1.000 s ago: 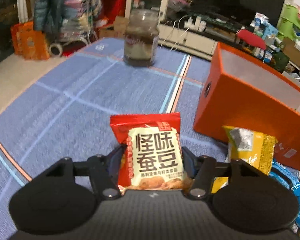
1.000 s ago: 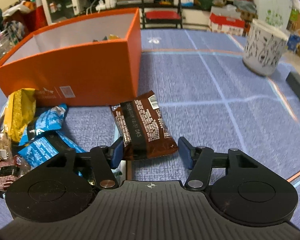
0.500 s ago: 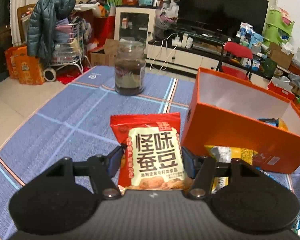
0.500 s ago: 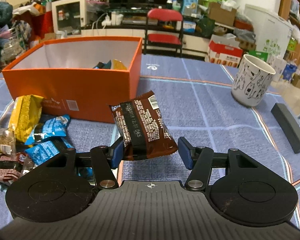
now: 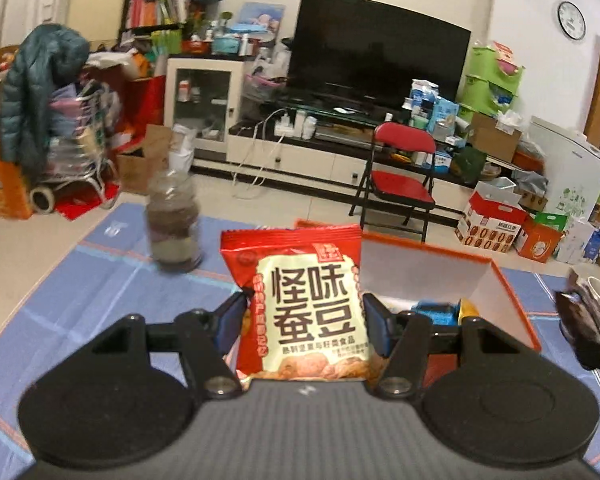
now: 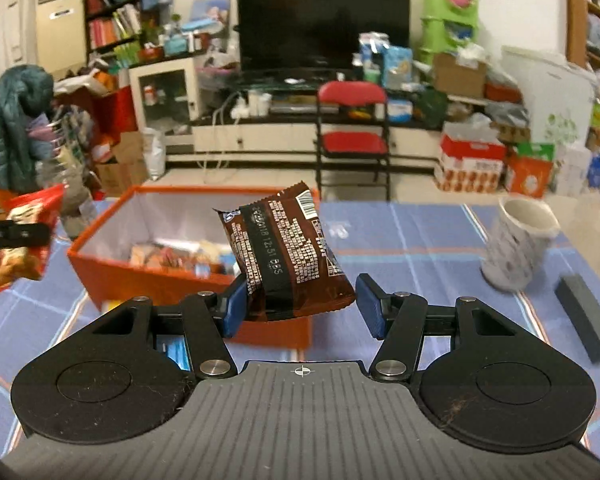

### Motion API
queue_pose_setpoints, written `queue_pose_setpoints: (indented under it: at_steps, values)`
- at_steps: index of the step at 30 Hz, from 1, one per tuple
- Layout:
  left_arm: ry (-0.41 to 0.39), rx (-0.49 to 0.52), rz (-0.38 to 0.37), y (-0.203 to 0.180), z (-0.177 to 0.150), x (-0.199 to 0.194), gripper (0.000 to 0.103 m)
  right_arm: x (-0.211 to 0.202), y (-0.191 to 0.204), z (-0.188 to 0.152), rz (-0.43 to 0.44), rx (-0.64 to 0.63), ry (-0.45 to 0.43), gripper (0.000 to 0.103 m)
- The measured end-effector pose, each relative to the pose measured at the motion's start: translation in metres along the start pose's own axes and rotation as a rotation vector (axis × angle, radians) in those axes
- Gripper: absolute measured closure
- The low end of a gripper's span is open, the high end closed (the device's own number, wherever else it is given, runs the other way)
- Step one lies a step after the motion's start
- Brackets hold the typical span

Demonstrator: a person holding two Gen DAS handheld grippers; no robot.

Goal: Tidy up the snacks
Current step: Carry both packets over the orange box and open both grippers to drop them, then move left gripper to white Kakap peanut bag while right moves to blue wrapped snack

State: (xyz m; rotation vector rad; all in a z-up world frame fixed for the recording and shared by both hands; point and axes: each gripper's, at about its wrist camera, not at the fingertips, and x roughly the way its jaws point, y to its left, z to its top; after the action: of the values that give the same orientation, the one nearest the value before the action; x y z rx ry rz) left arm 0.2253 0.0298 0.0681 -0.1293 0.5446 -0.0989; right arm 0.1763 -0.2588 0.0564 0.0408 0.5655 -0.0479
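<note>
My left gripper (image 5: 302, 320) is shut on a red snack bag (image 5: 300, 300) with a cream label, held upright above the table. Beyond it stands the open orange box (image 5: 512, 300) with blue and yellow packets inside. My right gripper (image 6: 298, 304) is shut on a brown snack packet (image 6: 286, 260), held tilted above the table in front of the orange box (image 6: 148, 280), which holds several snacks. The left gripper and its red bag (image 6: 24, 240) show at the left edge of the right wrist view. The right gripper's brown packet (image 5: 580, 316) shows at the right edge of the left wrist view.
A glass jar (image 5: 174, 228) stands on the blue tablecloth (image 5: 80, 292) at the back left. A patterned white mug (image 6: 518, 244) and a dark grey block (image 6: 586, 324) sit on the right. A blue packet (image 6: 174, 352) lies under the right gripper. A red folding chair (image 6: 352, 128) stands behind the table.
Both grippers have risen with their packets. The box's inside has come into view and the loose snacks on the cloth have dropped out of sight.
</note>
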Motion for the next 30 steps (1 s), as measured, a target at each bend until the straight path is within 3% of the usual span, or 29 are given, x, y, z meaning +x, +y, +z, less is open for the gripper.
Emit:
queue_pose_setpoints:
  at_steps: [6, 9, 11, 12, 14, 16, 19, 24, 30]
  values:
    - [0.041, 0.022, -0.019, -0.028, 0.041, 0.07, 0.042, 0.06, 0.031, 0.055, 0.022, -0.04, 0.004, 0.059]
    - [0.073, 0.076, -0.022, -0.038, 0.047, 0.099, 0.028, 0.095, 0.042, 0.074, 0.005, -0.064, 0.041, 0.051]
    - [0.056, 0.067, -0.008, -0.032, 0.048, 0.088, 0.023, 0.096, 0.043, 0.079, 0.01, -0.052, 0.053, 0.051]
    - [0.02, 0.059, -0.027, -0.026, 0.047, 0.074, 0.016, 0.084, 0.039, 0.077, 0.033, -0.037, 0.025, 0.049]
    - [-0.042, 0.058, -0.043, -0.011, 0.041, 0.042, 0.0, 0.054, 0.031, 0.065, 0.086, -0.018, -0.032, 0.033]
    - [-0.076, 0.07, -0.062, 0.008, 0.028, 0.01, 0.001, 0.025, 0.02, 0.041, 0.168, -0.03, -0.07, 0.028]
    - [-0.051, 0.063, -0.07, 0.034, -0.002, -0.026, 0.001, -0.006, 0.007, -0.006, 0.228, -0.063, -0.06, 0.028]
    - [0.013, 0.063, -0.107, 0.061, -0.064, -0.062, 0.001, -0.008, 0.003, -0.054, 0.299, -0.141, 0.031, 0.03]
    - [0.158, 0.168, -0.184, 0.074, -0.114, -0.049, 0.001, 0.015, 0.001, -0.077, 0.418, -0.189, 0.095, 0.032]
